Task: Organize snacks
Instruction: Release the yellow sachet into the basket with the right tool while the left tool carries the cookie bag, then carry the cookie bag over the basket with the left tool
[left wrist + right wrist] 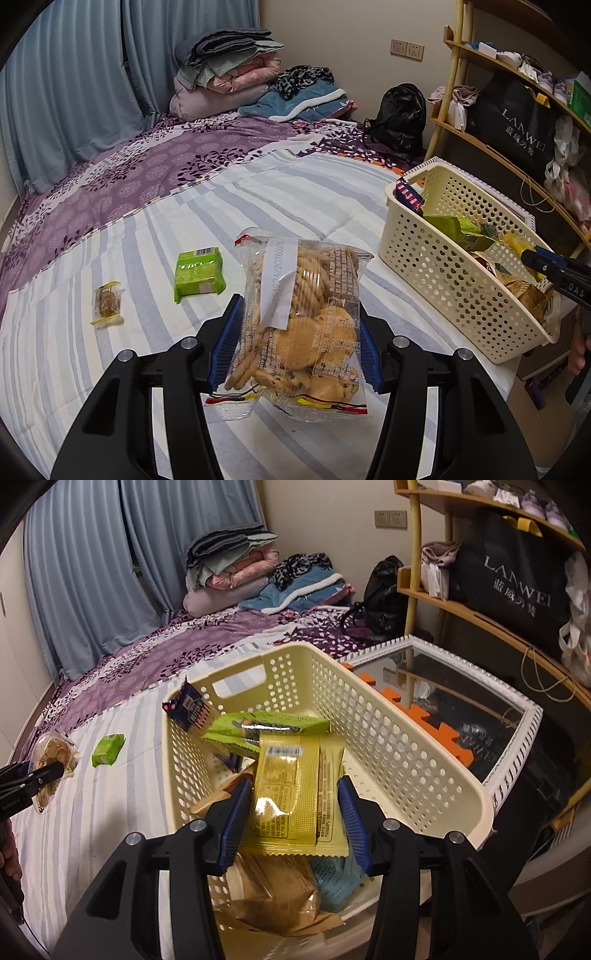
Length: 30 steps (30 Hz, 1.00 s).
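the left gripper (pixel 301 332) is holding a clear plastic bag of round brown cookies (pixel 306 314) between its blue pads, with the jaws partly open around the width of the bag, and the bag is hanging a little above the striped grey and white bed cover (pixel 258 195). on this cover, to the left of the bag, a small green wrapped snack pack (pixel 198 271) is lying flat, and further left a small clear wrapped candy with yellow ends (pixel 107 302) is lying apart from it. the cream perforated plastic basket (pixel 443 266) is standing near the right edge of the bed, beside a white framed mirror (pixel 480 709) and a wooden shelf (pixel 480 609) with a black shopping bag (pixel 517 579). the right gripper (pixel 295 819) is positioned over the inside of the basket, and a yellow flat foil snack packet (pixel 291 794) is sitting between its blue pads; the jaws are narrow and the pads are right at the packet's edges, but i cannot tell for sure if they are pressing it. in the basket, a green packet (pixel 266 723), a dark blue small packet (pixel 188 709), a light blue packet (pixel 340 882) and a golden brown bag (pixel 273 897) are lying under and behind the yellow one. folded blankets (pixel 225 70) are piled at the far end of the bed.
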Each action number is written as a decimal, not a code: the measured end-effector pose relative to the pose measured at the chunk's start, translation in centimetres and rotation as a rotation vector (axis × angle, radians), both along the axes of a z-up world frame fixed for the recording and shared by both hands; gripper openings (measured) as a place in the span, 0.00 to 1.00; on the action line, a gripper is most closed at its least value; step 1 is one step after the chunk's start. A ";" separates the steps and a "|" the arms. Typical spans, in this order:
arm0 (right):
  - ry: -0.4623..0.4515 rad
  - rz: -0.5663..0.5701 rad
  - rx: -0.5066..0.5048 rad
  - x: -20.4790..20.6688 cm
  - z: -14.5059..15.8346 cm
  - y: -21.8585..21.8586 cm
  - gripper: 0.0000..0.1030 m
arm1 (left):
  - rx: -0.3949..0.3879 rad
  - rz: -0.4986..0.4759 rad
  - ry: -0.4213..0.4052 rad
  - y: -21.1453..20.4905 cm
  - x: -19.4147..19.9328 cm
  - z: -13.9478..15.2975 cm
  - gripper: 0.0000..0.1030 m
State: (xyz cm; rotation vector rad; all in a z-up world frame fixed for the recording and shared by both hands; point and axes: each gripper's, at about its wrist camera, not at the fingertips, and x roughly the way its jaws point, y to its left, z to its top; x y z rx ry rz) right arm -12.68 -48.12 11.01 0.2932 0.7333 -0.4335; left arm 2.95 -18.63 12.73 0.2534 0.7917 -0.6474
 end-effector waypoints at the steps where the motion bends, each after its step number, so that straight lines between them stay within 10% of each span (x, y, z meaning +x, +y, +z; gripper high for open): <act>1: 0.002 -0.001 -0.001 0.0 -0.1 0.0 0.49 | 0.002 -0.005 -0.001 -0.2 -0.1 0.0 0.56; 30: -0.036 -0.041 0.041 -1.3 -0.8 -1.7 0.53 | 0.033 -0.094 -0.007 -4.9 -2.0 0.3 0.56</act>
